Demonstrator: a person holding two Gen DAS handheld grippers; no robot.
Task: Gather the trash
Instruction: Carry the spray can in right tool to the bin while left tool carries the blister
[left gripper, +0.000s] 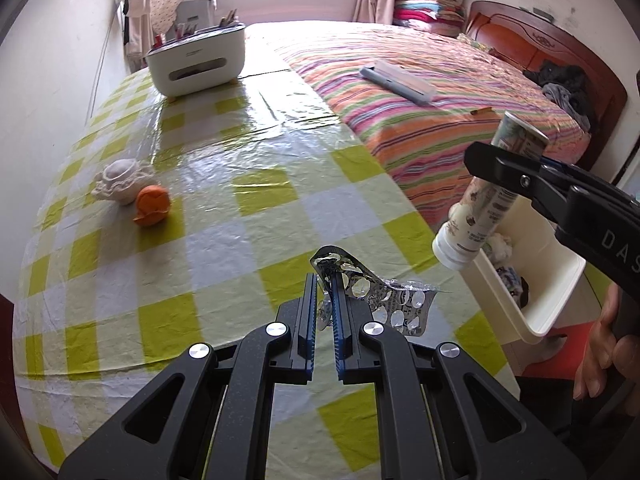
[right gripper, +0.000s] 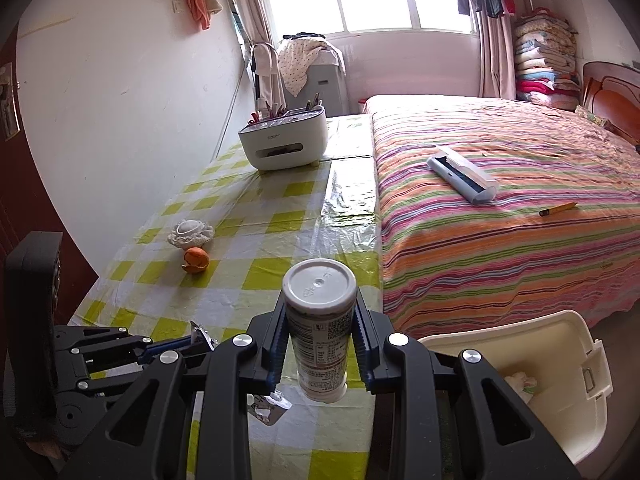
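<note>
A: What can go wrong from here?

B: Two things, I think. The left gripper (left gripper: 324, 300) pinches only one end of the blister pack (left gripper: 384, 300). The rest of the foil hangs free to the right, bent and crumpled. If the hand swings fast, this thin foil can slide out and fall on the tabletop (left gripper: 224, 240), short of the bin (left gripper: 560, 300).

A: And the other side?

B: The right gripper (right gripper: 320, 336) carries the bottle (right gripper: 320, 320) by the middle of its body, the cap end pointing down. The bottle is smooth and round, so it can turn or slip between the pads. Also both grippers are near each other beside the bin, so they can bump if both go to the opening together.

A: How do the jaws stand?

B: The left jaws are almost fully together, with only the foil between them. The right jaws are narrow too, closed on the bottle from both sides.

A: Where is the trash now?

B: The blister pack is in the air, just above the near edge of the tabletop. The bottle is also in the air, near the tabletop edge next to the bin, not yet over its opening, I judge. The orange peel (left gripper: 152, 204) and the white wrapper (left gripper: 120, 180) lie far to the left, touching each other, not collected yet.
</note>
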